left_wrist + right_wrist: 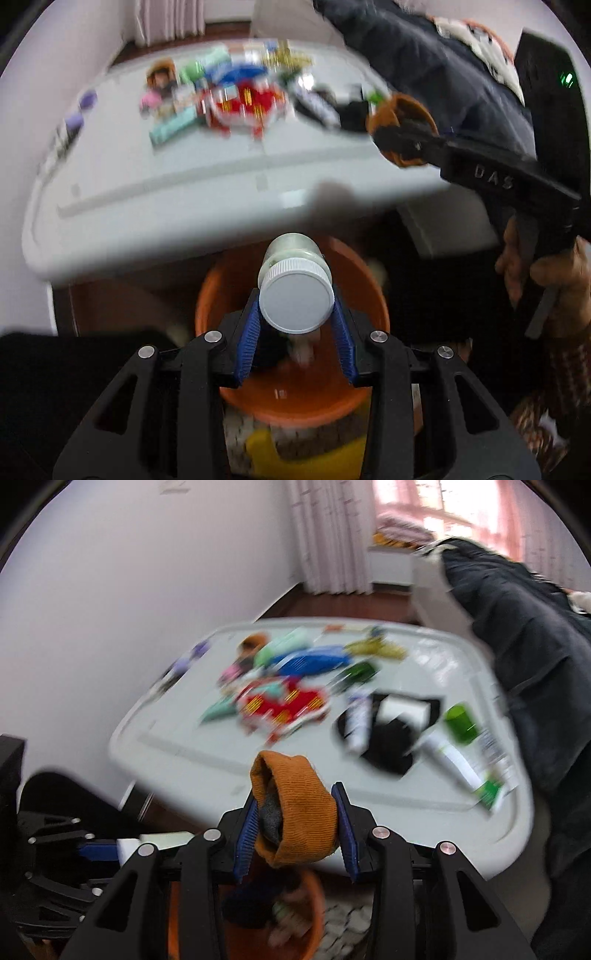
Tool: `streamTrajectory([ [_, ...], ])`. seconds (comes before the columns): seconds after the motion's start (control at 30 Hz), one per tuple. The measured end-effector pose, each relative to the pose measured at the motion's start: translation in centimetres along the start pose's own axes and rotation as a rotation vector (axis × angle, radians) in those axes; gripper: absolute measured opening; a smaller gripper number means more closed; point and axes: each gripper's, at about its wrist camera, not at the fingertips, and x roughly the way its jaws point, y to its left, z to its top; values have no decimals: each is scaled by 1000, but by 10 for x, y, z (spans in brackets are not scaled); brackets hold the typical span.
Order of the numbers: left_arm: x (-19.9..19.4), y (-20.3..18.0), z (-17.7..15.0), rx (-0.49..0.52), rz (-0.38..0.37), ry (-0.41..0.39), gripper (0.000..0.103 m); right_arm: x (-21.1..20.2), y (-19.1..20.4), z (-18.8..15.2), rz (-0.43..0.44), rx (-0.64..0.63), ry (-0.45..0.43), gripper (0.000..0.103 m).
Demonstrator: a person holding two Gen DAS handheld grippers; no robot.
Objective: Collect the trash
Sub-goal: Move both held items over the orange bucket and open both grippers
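1. White table [192, 771]: smooth, with rounded corners and a raised rim. A blurred heap of bright wrappers [284, 705] is lying toward its far-left part; a green-capped tube [458, 749] is lying by the right edge, just beside a black pouch [391, 734].
2. Orange bucket [229, 284]: round plastic, sitting on the floor below the table's near edge, with some litter already in it.
3. Left gripper [296, 317]: its ribbed blue pads are clenching a clear bottle [295, 254] at its ridged white cap [295, 302], directly over the bucket.
4. Right gripper [295, 827]: it is grasping an orange knit sock [299, 812] with a grey lining, soft and bunched, above the table's near edge and the bucket rim.
5. Dark jacket [524, 672]: it is hanging just off the right edge.
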Motion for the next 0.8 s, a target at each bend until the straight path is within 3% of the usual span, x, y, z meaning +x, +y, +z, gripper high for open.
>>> streamTrajectory([
  [0.13, 21, 10, -24, -53, -46, 125, 36, 7, 27, -34, 61, -29, 96, 38],
  [0.27, 35, 22, -31, -117, -76, 191, 36, 15, 40, -66, 107, -7, 196, 38],
  [0.33, 40, 26, -33, -140, -83, 219, 39, 23, 43, -76, 117, -2, 253, 44],
  [0.37, 42, 27, -35, -149, -84, 234, 49, 25, 44, -80, 116, 0, 271, 48],
  [0.4, 43, 29, -36, -164, -80, 248, 55, 28, 43, -83, 117, 10, 292, 60],
  [0.43, 42, 30, -38, -180, -72, 248, 63, 30, 42, -86, 118, 27, 311, 69],
  [0.47, 41, 34, -39, -191, -67, 243, 64, 32, 38, -87, 117, 53, 320, 70],
  [0.67, 29, 47, -33, -220, -89, 203, 64, 22, 24, -76, 80, 102, 253, 75],
  [0.8, 13, 45, -10, -158, -45, 96, 64, 12, 18, -68, 26, 86, 181, 75],
])
